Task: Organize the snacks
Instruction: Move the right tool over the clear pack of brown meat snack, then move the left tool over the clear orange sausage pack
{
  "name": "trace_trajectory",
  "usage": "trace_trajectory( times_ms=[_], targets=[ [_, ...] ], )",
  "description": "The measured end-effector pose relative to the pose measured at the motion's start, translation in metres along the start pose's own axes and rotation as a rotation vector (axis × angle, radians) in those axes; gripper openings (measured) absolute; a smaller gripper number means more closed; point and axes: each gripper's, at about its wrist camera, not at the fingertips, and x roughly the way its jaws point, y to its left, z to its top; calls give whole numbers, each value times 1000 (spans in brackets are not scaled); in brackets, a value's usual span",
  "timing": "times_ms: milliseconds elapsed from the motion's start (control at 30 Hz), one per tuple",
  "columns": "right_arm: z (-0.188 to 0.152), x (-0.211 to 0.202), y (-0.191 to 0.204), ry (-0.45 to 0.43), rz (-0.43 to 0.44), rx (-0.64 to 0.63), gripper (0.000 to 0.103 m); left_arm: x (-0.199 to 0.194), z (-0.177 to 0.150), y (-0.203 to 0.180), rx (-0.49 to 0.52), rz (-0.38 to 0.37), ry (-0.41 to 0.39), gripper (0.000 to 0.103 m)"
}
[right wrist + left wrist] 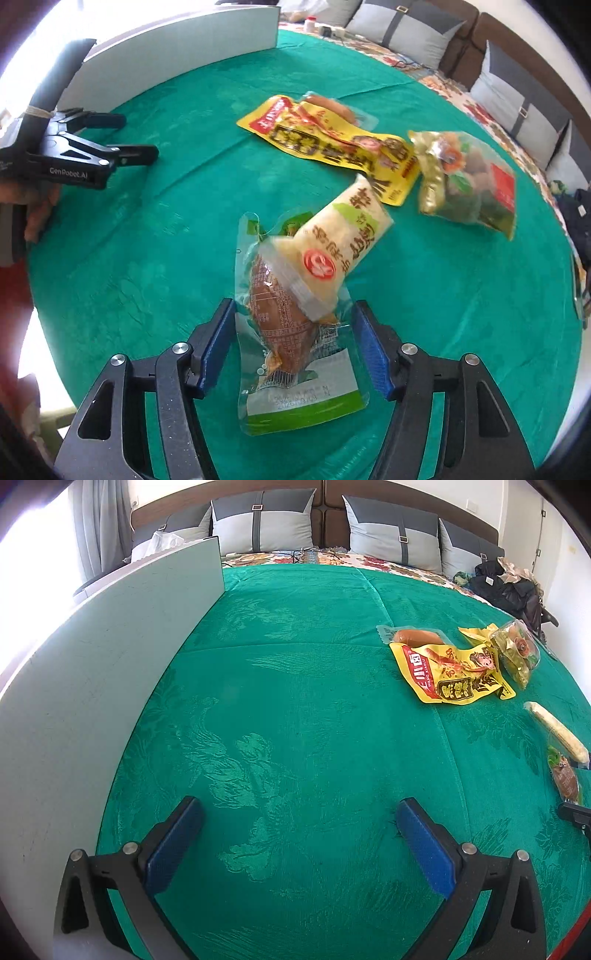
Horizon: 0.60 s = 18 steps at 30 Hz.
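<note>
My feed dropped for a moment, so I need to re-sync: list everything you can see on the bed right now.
Green bedspread: one, covers the bed.
White board: one, upright along the bedspread's left edge.
Yellow snack pouch: one, centre of the pile.
Sausage pack: one, clear wrap, partly under the yellow pouch.
Clear mixed-snack bag: one, green and gold, right of the pouch.
Pale yellow tube snack: one, lying across the clear pack.
Clear pack with brown meat: one, green-trimmed, between the right jaws.
Pillows: four, grey, at the headboard.
Dark clothes: a heap, far right.
Left gripper: open, nothing between.
Right gripper: open around the pack.
</note>
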Motion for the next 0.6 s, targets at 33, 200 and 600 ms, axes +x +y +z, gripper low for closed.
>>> trace_trajectory(
  times_ms=[33, 200, 600],
  targets=[
    [-9, -1, -11, -10, -11, 46, 83, 0, 0, 0, 0, 0, 0, 103],
    [-29, 1, -41, -94, 25, 224, 90, -1, 0, 0, 2, 2, 0, 103],
    [-32, 0, -38, -140, 4, 248, 93, 8, 20, -8, 55, -65, 104, 102]
  ],
)
